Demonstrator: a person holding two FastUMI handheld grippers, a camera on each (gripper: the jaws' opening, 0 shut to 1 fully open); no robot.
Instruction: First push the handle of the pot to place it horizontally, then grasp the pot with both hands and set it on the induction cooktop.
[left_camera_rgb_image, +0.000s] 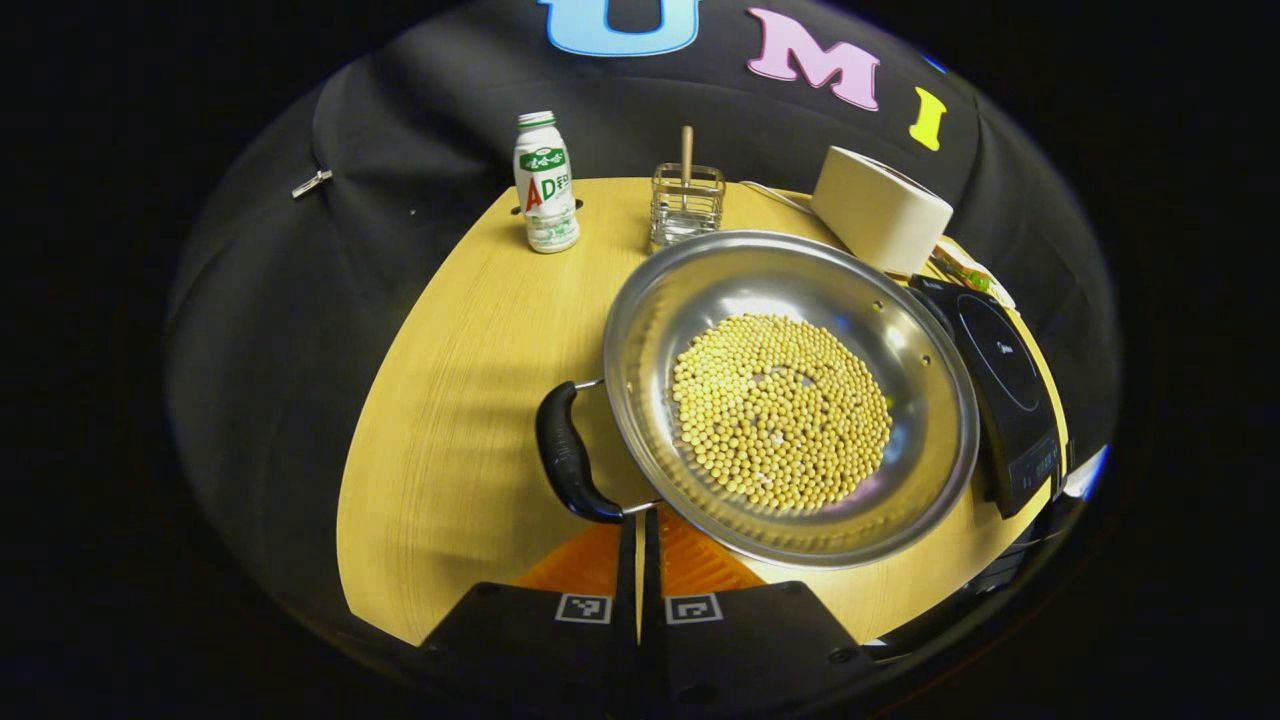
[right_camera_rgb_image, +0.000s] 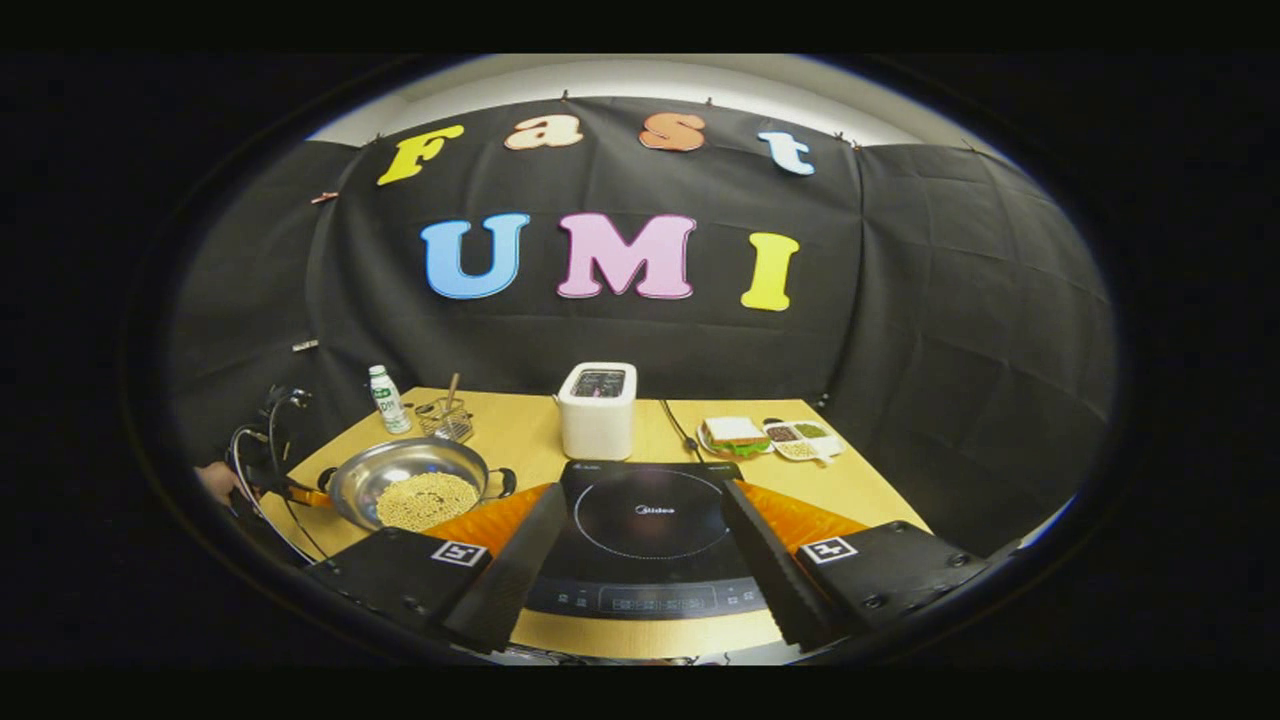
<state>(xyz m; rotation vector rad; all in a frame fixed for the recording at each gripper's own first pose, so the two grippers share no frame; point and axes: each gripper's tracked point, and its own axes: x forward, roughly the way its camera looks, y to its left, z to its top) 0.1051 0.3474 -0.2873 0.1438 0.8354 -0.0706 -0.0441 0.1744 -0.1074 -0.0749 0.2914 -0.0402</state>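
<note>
Wooden counter (left_camera_rgb_image: 470, 380), pale and round-edged, carries all items; induction cooktop (right_camera_rgb_image: 645, 530), black glass, lies at the counter's near edge, between the fingers of the right tongs (right_camera_rgb_image: 640, 570), which stand wide apart and hold nothing; pot (left_camera_rgb_image: 790, 395), steel and shallow, holds a layer of yellow beans (left_camera_rgb_image: 780, 410) and sits on the counter just beside the cooktop, not on it; toaster (right_camera_rgb_image: 597, 408), white, stands behind the cooktop; left tongs (left_camera_rgb_image: 640, 560), fingers pressed together with nothing between them, tips at the near end of the pot's black handle (left_camera_rgb_image: 565, 455); bottle (left_camera_rgb_image: 545, 185) and wire holder (left_camera_rgb_image: 686, 205) stand at the far edge.

Step in hand, by judgement: the handle push, first of two; next move calls for the closed tips to nudge the handle sideways until the two handles line up across, without sliding the pot off the counter.

Right gripper view adds the pot's second handle (right_camera_rgb_image: 506, 482), a sandwich plate (right_camera_rgb_image: 735, 435), a divided dish (right_camera_rgb_image: 800, 437); left gripper view gives the handle contact at close range.
</note>
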